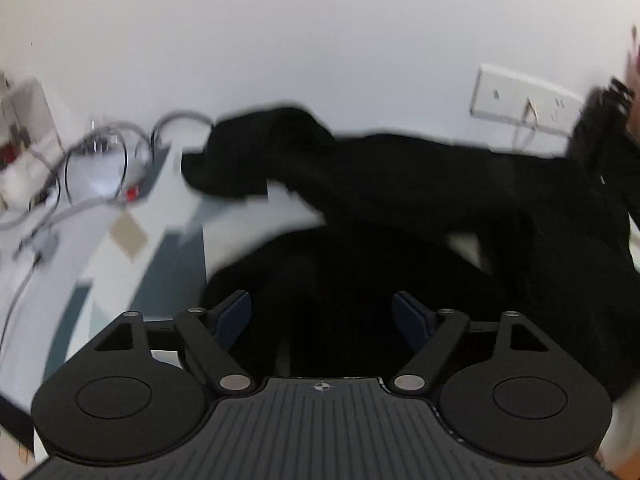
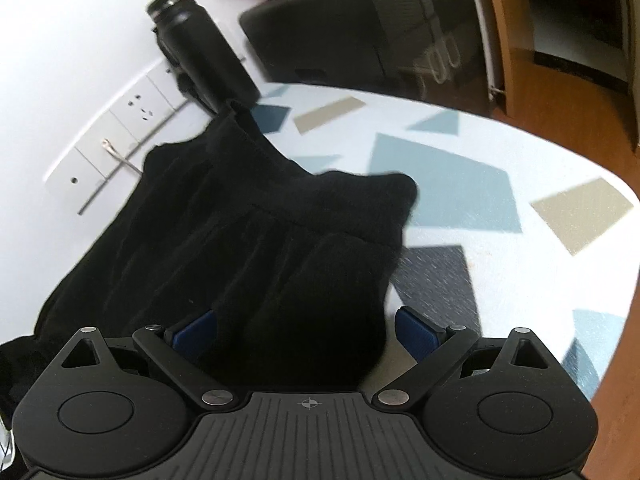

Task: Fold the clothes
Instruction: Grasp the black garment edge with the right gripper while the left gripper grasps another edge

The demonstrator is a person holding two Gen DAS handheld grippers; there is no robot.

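pale table (image 2: 460,240) with blue and tan patches, black garment (image 2: 240,240), black bottle (image 2: 204,52), cables (image 1: 96,160)

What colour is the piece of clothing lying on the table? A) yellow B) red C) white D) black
D, because the garment spread over the patterned table looks black in both wrist views, and both the right gripper and the left gripper have their fingers open around it.
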